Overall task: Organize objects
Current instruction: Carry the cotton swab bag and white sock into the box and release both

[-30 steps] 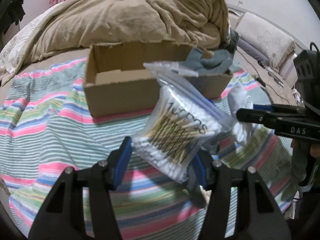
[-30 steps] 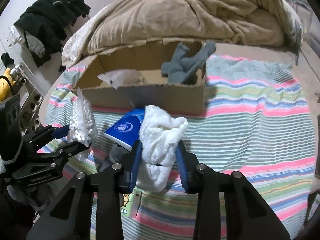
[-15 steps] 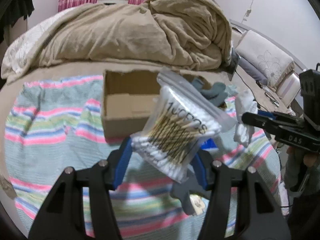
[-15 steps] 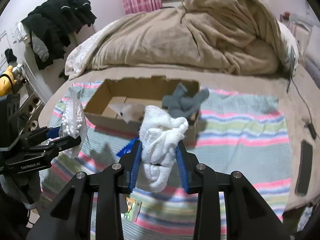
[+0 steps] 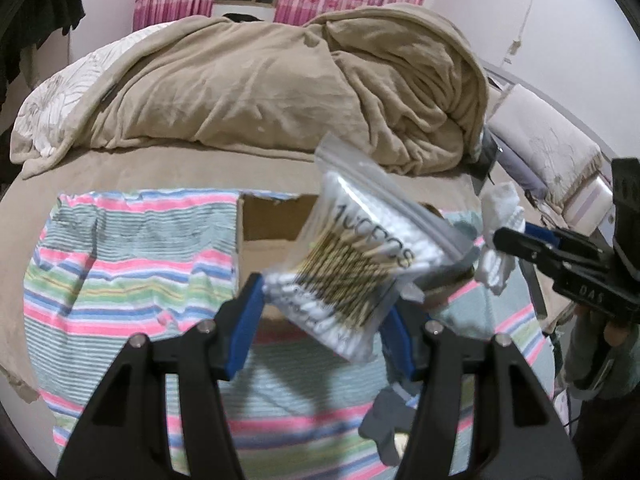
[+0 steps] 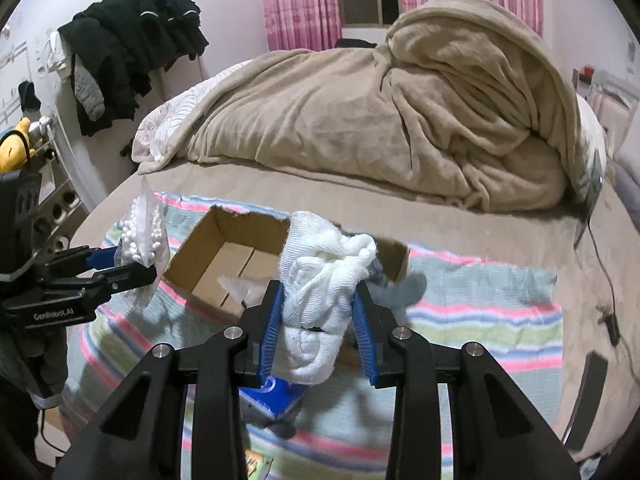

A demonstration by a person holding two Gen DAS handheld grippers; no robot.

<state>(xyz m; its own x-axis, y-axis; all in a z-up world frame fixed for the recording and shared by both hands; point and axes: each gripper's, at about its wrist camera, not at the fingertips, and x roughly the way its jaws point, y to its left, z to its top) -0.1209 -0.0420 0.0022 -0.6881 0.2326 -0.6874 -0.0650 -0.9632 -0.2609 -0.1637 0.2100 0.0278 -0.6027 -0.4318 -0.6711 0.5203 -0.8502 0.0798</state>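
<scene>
My left gripper (image 5: 324, 312) is shut on a clear zip bag of cotton swabs (image 5: 352, 264), held in the air above the striped cloth (image 5: 120, 264). My right gripper (image 6: 318, 332) is shut on a bunched white sock (image 6: 320, 292), also lifted. An open cardboard box (image 6: 224, 248) lies on the cloth behind both loads; a grey sock (image 6: 404, 288) hangs at its right end and a crumpled clear plastic piece (image 6: 240, 284) lies inside. In the right wrist view the left gripper (image 6: 132, 268) with its bag (image 6: 146, 236) shows at the left; in the left wrist view the right gripper (image 5: 500, 240) holds the sock (image 5: 500, 240) at the right.
A blue packet (image 6: 276, 392) and a grey sock (image 5: 384, 420) lie on the cloth under the grippers. A heaped beige blanket (image 6: 400, 120) fills the bed behind the box. Dark clothes (image 6: 132, 48) hang at the left wall. A cable (image 6: 608, 280) runs along the bed's right side.
Both grippers have risen with their loads and drawn back from the box, which now looks smaller and lower in both views. Grips are unchanged.
</scene>
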